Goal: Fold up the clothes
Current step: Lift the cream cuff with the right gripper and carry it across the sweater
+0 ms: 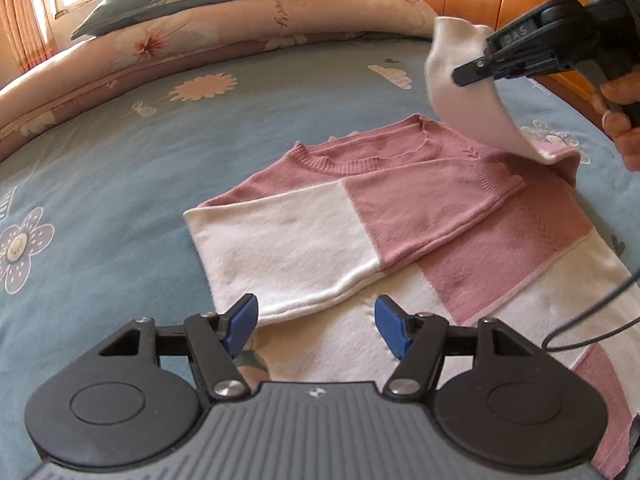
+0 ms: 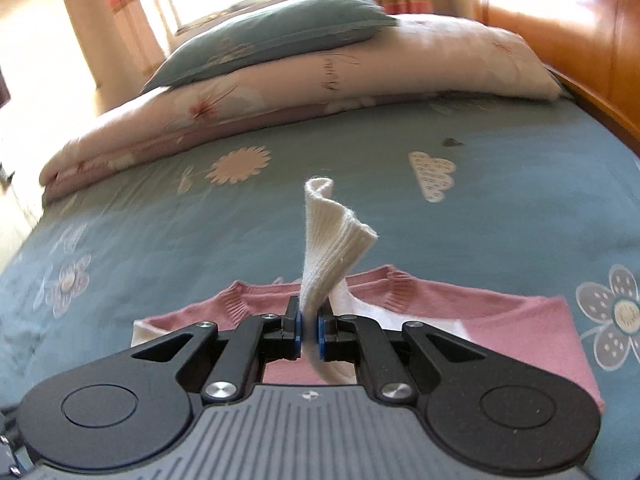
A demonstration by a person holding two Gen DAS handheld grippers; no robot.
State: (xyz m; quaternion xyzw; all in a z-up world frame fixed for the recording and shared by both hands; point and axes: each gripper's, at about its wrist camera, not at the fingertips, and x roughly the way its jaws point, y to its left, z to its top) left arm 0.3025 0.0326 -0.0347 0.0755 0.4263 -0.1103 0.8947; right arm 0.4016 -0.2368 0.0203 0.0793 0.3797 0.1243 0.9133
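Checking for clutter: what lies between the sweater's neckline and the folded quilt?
Only bare blue bedsheet with printed flowers, between sweater and quilt; both views show it.

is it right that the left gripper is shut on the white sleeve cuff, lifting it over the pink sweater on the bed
Not quite: the right gripper is shut on the white sleeve cuff, as the right wrist view shows. The left gripper is open, holding nothing. The cuff is lifted over the pink sweater on the bed.

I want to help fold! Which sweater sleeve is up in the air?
The white-cuffed sleeve pinched in the right tool. The other sleeve already lies flat across the sweater.
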